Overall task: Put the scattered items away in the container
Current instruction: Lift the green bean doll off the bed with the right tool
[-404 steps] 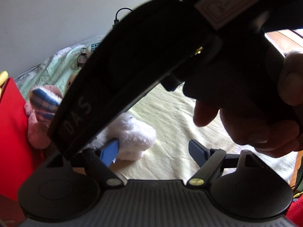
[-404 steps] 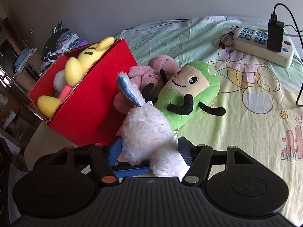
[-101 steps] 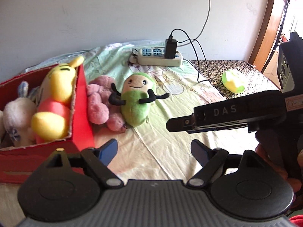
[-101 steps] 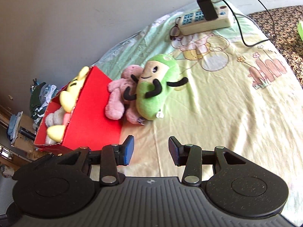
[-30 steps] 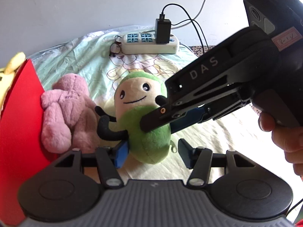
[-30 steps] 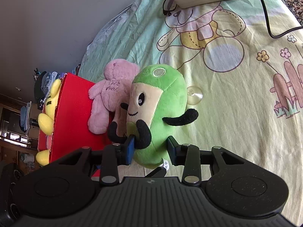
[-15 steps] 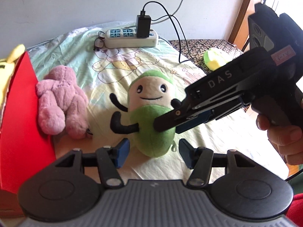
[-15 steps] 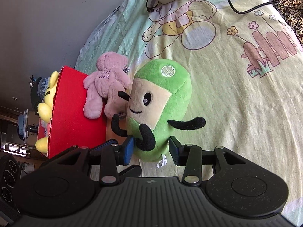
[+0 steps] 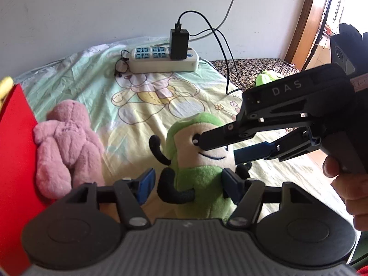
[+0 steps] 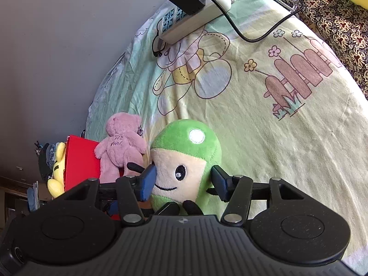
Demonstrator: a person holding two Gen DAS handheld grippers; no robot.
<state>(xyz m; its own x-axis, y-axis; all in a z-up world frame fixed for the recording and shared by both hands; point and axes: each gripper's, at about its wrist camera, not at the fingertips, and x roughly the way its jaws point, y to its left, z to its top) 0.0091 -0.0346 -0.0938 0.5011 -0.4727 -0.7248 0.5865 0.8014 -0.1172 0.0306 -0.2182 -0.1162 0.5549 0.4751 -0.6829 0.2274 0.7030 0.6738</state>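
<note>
Both grippers, left (image 9: 186, 184) and right (image 10: 182, 181), sat wide open around the green-and-cream smiling plush toy (image 10: 184, 161) on the bed (image 10: 276, 138).

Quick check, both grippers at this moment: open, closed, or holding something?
Left gripper: open, its fingers either side of the green plush, right one touching, no clamp.
Right gripper: open, fingers flanking the plush's face, not squeezing.

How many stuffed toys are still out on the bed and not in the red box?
2, perhaps more. The green plush sits between both grippers' fingers, and the pink bear leans against the red box. A green-yellow thing farther off may be another toy.
</note>
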